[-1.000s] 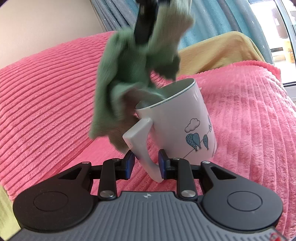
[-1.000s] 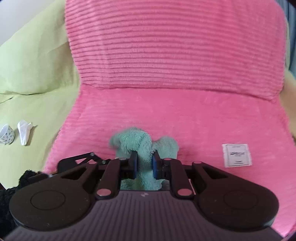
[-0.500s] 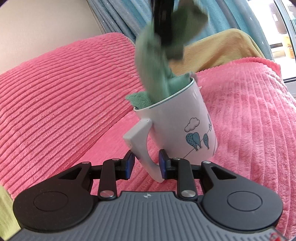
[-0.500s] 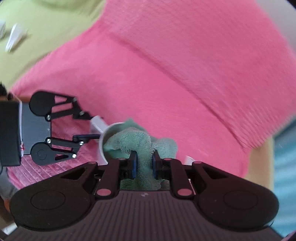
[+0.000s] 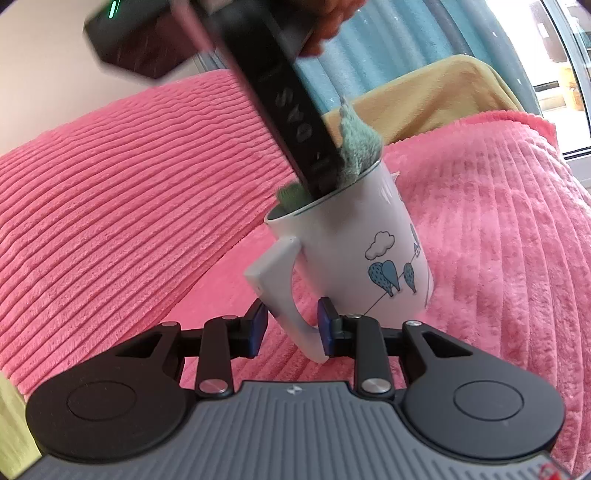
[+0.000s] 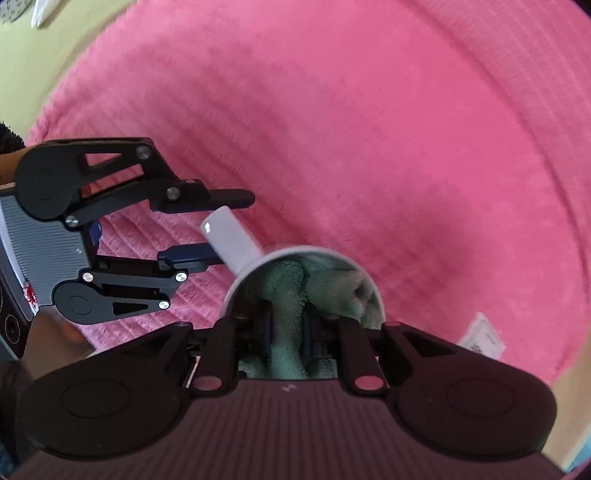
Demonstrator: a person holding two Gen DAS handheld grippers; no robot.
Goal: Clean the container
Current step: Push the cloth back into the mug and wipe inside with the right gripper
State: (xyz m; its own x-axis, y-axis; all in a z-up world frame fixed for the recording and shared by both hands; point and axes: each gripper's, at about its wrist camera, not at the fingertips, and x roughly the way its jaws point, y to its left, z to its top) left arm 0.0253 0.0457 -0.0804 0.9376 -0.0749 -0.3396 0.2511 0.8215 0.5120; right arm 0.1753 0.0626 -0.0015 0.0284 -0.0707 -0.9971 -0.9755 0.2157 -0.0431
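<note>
A white mug (image 5: 362, 236) with blue tree and cloud drawings stands tilted on the pink blanket. My left gripper (image 5: 291, 325) is shut on its handle (image 5: 280, 280), one blue pad on each side. A green cloth (image 5: 358, 151) pokes out over the rim. My right gripper (image 6: 288, 325) is shut on the cloth (image 6: 291, 288) and reaches down inside the mug (image 6: 258, 264), so its fingertips are partly hidden by the fabric. In the right wrist view, the left gripper (image 6: 218, 229) holds the handle (image 6: 231, 236) from the left.
A pink ribbed blanket (image 5: 498, 229) covers the seat and a matching pillow (image 5: 129, 177) lies behind the mug. A yellow-green sheet (image 6: 44, 62) lies to the side. A white label card (image 6: 484, 336) rests on the blanket. Blue curtain (image 5: 388, 33) and window behind.
The right gripper has swung over the mug and pushed down into it with the cloth, which hung loose above the rim before. The left gripper and mug have stayed put.
</note>
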